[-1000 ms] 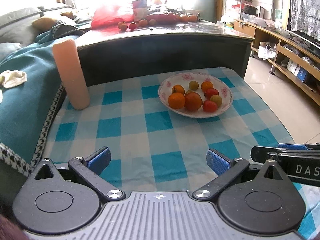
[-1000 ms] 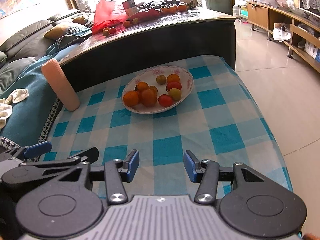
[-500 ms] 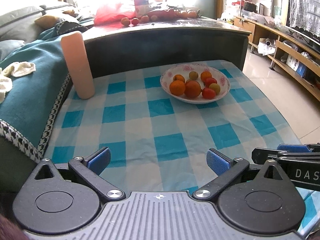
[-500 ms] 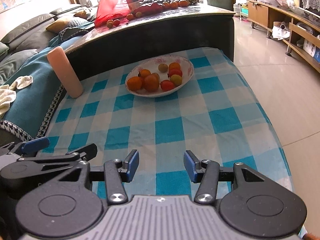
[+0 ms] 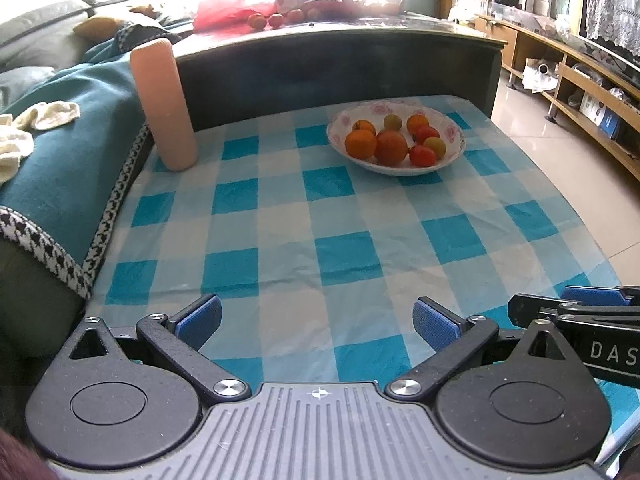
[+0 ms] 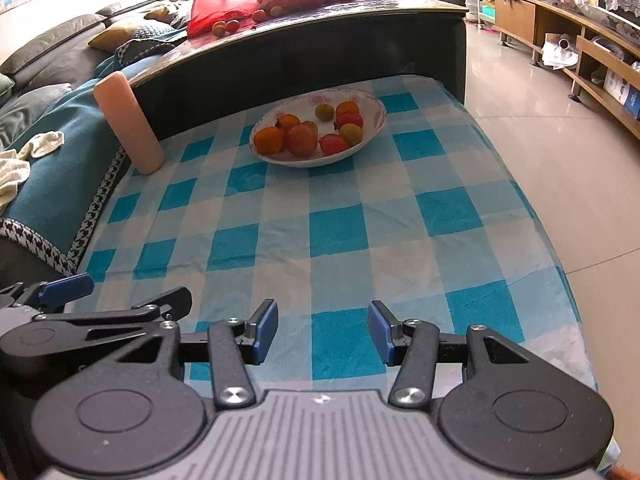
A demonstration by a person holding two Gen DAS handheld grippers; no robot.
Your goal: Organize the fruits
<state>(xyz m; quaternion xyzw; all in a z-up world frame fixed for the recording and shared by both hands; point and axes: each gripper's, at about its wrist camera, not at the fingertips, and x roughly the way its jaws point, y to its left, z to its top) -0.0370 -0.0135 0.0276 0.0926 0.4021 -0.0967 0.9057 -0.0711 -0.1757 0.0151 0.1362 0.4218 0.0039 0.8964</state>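
Note:
A white flowered bowl (image 5: 452, 158) (image 6: 376, 120) sits at the far side of the blue checked tablecloth (image 5: 320, 232) (image 6: 340, 232). It holds several oranges and small red and yellow-green fruits, such as an orange (image 5: 360, 144) (image 6: 269, 140). My left gripper (image 5: 318, 322) hovers open over the cloth's near edge, well short of the bowl, with nothing between its fingers. My right gripper (image 6: 323, 332) is open and empty too, beside the left one. More loose fruits (image 6: 226, 27) lie by a red bag on the dark counter behind.
A tall pink cylinder (image 5: 163, 104) (image 6: 129, 134) stands at the cloth's far left corner. A teal-covered sofa (image 5: 60, 160) with white cloths borders the left. The dark counter (image 6: 320, 40) rises behind the bowl. Tiled floor and wooden shelving (image 5: 580, 92) lie to the right.
Both grippers have drawn back toward the near edge of the cloth, so the bowl looks farther and smaller. Both stay open and empty.

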